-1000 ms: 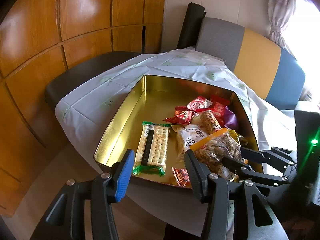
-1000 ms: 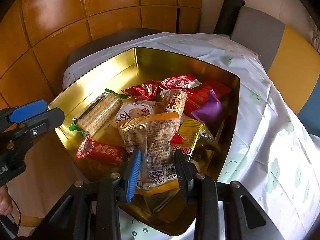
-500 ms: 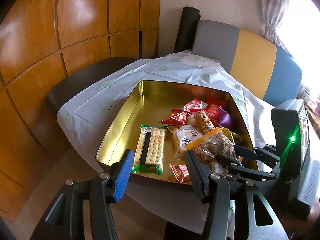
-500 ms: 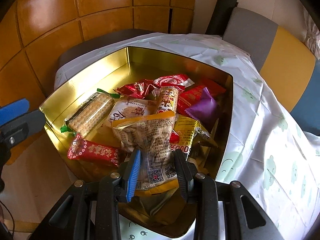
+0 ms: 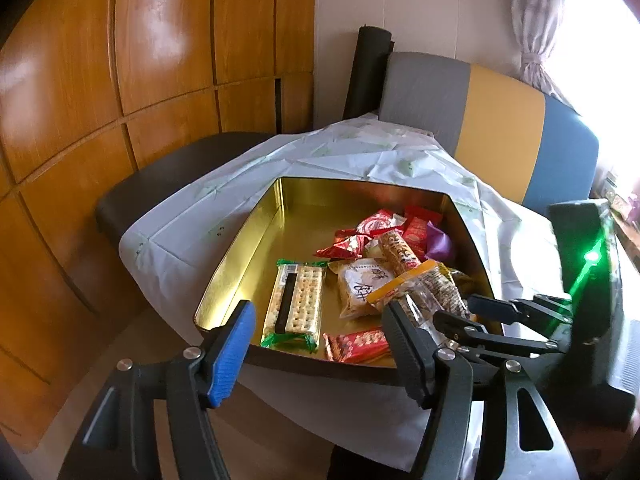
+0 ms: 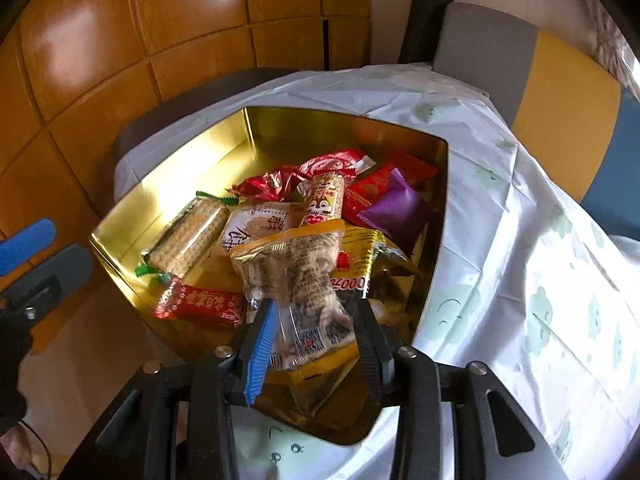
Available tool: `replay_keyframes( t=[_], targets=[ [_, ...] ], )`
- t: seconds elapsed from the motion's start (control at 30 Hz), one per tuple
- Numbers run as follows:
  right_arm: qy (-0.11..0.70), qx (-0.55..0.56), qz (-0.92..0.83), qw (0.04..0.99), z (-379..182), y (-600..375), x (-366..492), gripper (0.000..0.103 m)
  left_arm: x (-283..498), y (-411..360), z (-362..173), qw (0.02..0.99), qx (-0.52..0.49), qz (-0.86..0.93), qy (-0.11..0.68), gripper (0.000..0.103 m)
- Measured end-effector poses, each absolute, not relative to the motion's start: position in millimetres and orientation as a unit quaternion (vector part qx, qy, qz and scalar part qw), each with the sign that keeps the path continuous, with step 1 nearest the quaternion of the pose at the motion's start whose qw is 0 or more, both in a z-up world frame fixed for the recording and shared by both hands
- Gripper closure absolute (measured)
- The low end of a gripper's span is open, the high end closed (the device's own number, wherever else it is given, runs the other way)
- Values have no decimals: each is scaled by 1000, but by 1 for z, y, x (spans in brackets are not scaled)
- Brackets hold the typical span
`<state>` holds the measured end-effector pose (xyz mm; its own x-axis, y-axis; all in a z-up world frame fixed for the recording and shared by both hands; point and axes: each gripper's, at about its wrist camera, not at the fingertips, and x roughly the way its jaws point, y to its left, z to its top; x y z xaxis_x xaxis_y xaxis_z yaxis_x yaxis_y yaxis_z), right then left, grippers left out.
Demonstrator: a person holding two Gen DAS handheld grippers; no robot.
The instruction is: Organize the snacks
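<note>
A gold tin on the clothed table holds several snacks. My right gripper is shut on a clear bag of nuts with yellow trim and holds it over the tin's near right corner; the bag also shows in the left wrist view. A cracker pack with green ends lies at the tin's left. A small red packet lies near the front wall. My left gripper is open and empty, just outside the tin's front edge.
Red packets, a squirrel-print bar, a purple pouch and a white biscuit bag crowd the tin's right half. A grey, yellow and blue bench back stands behind. Wood panels are at left.
Both grippers have drawn back and up a little, so the tin looks smaller. The right gripper keeps hold of the nut bag. The left stays open.
</note>
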<state>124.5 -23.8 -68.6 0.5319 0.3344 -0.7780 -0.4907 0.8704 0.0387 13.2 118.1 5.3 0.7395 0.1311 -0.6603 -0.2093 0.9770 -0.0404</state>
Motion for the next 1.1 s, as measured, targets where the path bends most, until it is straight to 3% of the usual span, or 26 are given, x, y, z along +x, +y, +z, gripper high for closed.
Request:
replay_keyframes(
  t=[0.23,0.47,0.57,1.1],
  targets=[
    [390,-62,182,900,-57,-52,105,62,9,109,7,936,-51,87,338,24],
    [362,-29,127,923,-50,-85,79,61,6,95,10,940,-46,82,327,20],
    [355,-25,113,928,-48,-95,70,61,4,88,10,941,-45,81,324,13],
    [359,-16,112,926,-54,-103,61,61,3,68,11,943,-25,67,324,12]
  ],
)
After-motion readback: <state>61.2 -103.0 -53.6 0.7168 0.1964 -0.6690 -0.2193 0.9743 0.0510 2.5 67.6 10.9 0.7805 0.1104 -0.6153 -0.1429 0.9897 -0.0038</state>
